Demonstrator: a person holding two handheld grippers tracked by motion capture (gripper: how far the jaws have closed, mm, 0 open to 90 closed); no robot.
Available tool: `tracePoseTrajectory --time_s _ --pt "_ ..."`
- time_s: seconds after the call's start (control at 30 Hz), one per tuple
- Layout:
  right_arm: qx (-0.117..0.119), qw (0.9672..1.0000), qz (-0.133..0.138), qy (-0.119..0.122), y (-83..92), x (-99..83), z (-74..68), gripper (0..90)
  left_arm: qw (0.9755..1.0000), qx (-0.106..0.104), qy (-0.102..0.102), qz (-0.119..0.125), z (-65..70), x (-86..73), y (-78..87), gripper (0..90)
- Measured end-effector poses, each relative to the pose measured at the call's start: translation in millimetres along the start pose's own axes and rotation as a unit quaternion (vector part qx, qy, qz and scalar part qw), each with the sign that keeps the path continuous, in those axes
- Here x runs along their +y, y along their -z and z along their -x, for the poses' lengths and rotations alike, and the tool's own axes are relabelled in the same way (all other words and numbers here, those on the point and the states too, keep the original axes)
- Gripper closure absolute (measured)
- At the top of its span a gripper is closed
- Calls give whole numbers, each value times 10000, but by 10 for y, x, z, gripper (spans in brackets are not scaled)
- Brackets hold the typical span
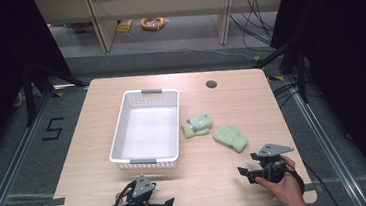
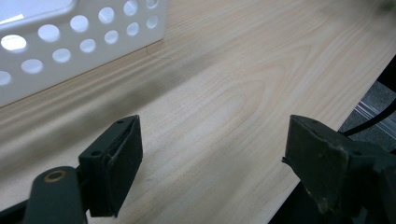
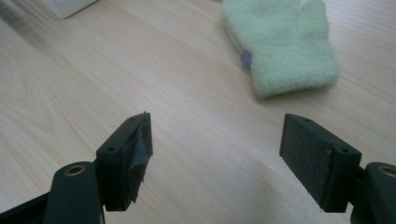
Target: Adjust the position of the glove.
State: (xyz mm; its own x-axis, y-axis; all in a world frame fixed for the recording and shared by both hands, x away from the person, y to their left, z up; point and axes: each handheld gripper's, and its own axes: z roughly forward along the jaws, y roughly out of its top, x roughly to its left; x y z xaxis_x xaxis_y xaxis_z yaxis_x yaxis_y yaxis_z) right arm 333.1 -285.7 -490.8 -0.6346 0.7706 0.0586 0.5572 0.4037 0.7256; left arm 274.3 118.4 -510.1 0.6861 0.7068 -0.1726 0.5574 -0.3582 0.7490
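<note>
Two pale green fuzzy mittens lie on the wooden table to the right of a white perforated basket (image 1: 145, 128). The nearer mitten (image 1: 230, 138) (image 3: 280, 44) lies flat, just ahead of my right gripper (image 1: 244, 172) (image 3: 217, 156), whose jaws stand wide apart with only bare wood between them. The other mitten (image 1: 196, 125), with grey patches, is beside the basket's right wall. My left gripper (image 1: 166, 205) (image 2: 212, 170) hovers at the table's front edge below the basket, jaws open and empty, pointing right; the basket wall (image 2: 70, 42) is at its upper left.
The basket is empty and stands left of centre. A round cable hole (image 1: 211, 84) sits at the table's back right. The table edge drops off just right of the left gripper's far jaw. Floor, cables and shelving lie beyond the table.
</note>
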Motion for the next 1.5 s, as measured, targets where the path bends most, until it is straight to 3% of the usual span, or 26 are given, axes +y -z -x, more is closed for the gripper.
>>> tracePoseTrajectory --time_s 0.03,0.13,0.2,0.3,0.33,0.4,0.5,0.57,0.63,0.67,0.7,1.07,1.17,1.23,1.27,1.37,1.4,1.43,1.5 --pt "60 9999 18 -115 0 2 -6 268 10000 2 -3 5 0 -1 -2 185" --pt "12 9999 81 -113 27 14 -5 294 10000 57 -2 21 3 -5 -13 185" --pt "-107 9997 204 47 18 29 22 306 10000 -7 52 34 12 -4 -19 184" --pt "-82 9998 135 -90 27 43 12 329 10000 52 -4 -36 -2 -1 -10 184" --pt "-100 9997 211 57 14 50 31 335 10000 82 1 26 5 -4 -15 184" --pt "-102 9997 219 29 15 56 27 362 10000 78 -4 28 3 -3 -13 184" --pt "-62 9998 129 -115 13 70 7 371 10000 44 -14 -55 -1 0 -8 184" --pt "-48 9999 162 25 1 106 42 389 10000 -1 54 27 16 -4 -19 184" --pt "-69 9998 188 42 -5 123 49 394 9999 -39 87 -45 17 -4 -17 184" --pt "-67 9997 215 96 -10 133 61 394 10000 -27 39 -51 16 -2 -13 184" --pt "-63 9998 208 6 -13 163 60 395 10000 -20 -35 -43 11 -1 -13 184" --pt "-135 9993 340 88 -62 305 125 395 10000 7 19 42 25 1 -21 182" --pt "-104 9996 266 -40 -67 351 124 392 10000 -20 10 -1 17 7 -8 180" --pt "-78 9996 288 13 -75 367 147 390 10000 1 34 30 13 3 -9 179" --pt "-118 9995 269 -114 -74 386 140 389 10000 22 3 14 9 2 -5 177" --pt "-173 9993 332 22 -106 446 200 391 10000 -6 25 16 16 8 -1 171" --pt "-139 9994 323 -56 -119 466 194 392 10000 43 23 84 22 8 -11 170" --pt "-216 9992 329 86 -149 522 240 393 9999 66 87 37 33 9 -6 167" --pt "-200 9993 297 61 -158 540 245 393 10000 37 -10 68 20 12 -11 165"
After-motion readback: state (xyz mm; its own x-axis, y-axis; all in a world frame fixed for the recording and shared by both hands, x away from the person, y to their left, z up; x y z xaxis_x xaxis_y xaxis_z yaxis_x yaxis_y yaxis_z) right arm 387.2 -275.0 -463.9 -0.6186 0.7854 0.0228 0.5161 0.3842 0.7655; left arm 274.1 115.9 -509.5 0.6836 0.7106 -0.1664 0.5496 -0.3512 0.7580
